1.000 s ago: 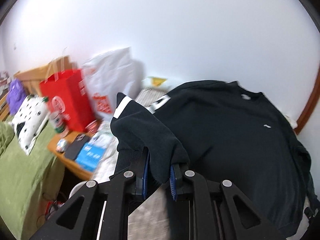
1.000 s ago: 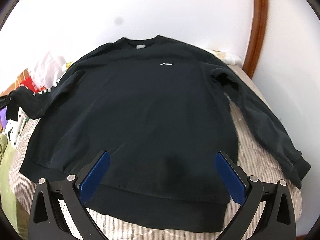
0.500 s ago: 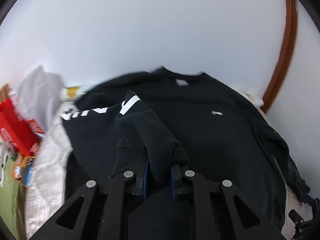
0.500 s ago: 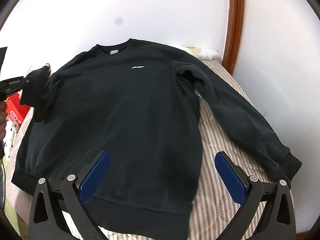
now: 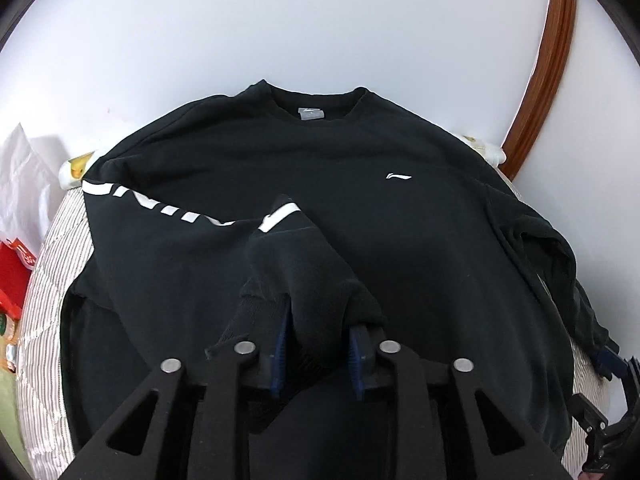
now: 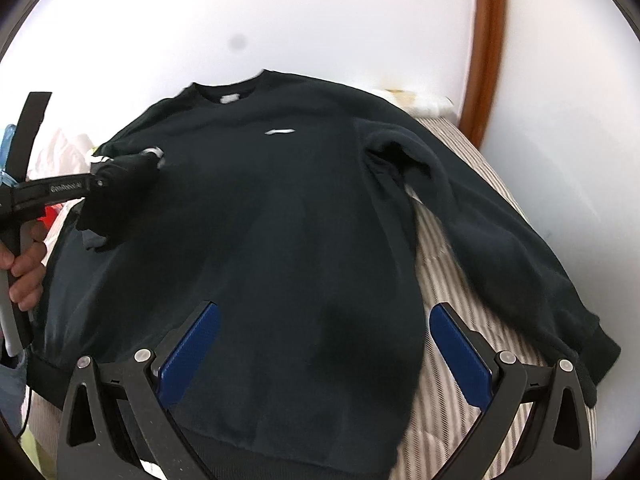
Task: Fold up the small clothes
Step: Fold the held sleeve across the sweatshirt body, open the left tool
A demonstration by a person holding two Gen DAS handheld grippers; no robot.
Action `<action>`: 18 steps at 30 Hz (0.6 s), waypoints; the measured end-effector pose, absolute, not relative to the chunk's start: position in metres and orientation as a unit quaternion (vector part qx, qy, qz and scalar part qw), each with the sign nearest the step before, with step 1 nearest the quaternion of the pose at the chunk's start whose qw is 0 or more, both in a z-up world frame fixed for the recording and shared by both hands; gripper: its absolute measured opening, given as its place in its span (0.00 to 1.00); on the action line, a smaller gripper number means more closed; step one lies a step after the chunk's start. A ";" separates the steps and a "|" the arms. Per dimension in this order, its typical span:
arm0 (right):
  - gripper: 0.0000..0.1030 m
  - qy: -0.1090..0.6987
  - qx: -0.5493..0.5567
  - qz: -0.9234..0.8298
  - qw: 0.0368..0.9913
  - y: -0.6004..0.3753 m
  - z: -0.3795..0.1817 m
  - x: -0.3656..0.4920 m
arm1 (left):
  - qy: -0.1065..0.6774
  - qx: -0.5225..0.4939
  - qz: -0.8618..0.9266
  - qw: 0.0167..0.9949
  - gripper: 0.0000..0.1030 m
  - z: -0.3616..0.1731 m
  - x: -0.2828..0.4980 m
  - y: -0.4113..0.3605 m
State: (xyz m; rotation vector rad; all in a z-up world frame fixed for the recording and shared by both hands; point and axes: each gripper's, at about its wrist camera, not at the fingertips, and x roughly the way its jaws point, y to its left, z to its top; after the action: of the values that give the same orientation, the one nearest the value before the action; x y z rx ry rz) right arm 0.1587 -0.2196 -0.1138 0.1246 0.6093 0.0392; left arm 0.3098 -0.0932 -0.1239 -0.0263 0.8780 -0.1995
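On the striped bed our thick, floppy black fleece sweatshirt lies flat, left tongs easing open around its bunched cuff, right tongs wide and empty, so we'd grab the ribbed cuffs or hem.

sweatshirt: black long-sleeved cotton sweatshirt flat on striped beige bedcover
right gripper: blue pads wide apart, 6 o'clock
left gripper: 9 o'clock, jaws opening, sleeve cuff between
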 end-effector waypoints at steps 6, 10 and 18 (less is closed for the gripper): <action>0.90 0.287 0.047 0.044 0.956 -0.191 -0.101 0.167 | 0.397 -0.051 -0.093 0.912 0.67 -0.109 0.292 -0.055; 0.79 0.288 0.051 0.066 0.954 -0.173 -0.095 0.171 | 0.385 -0.054 -0.075 0.918 0.67 -0.097 0.277 -0.026; 0.77 0.291 0.048 0.086 0.952 -0.147 -0.092 0.161 | 0.388 -0.063 -0.014 0.919 0.67 -0.100 0.235 0.040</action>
State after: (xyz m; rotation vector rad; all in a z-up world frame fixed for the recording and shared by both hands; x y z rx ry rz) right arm 0.1612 -0.1466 -0.0922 0.0986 0.5915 0.1756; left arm 0.2348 0.0402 -0.0995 -0.1297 0.7980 -0.0293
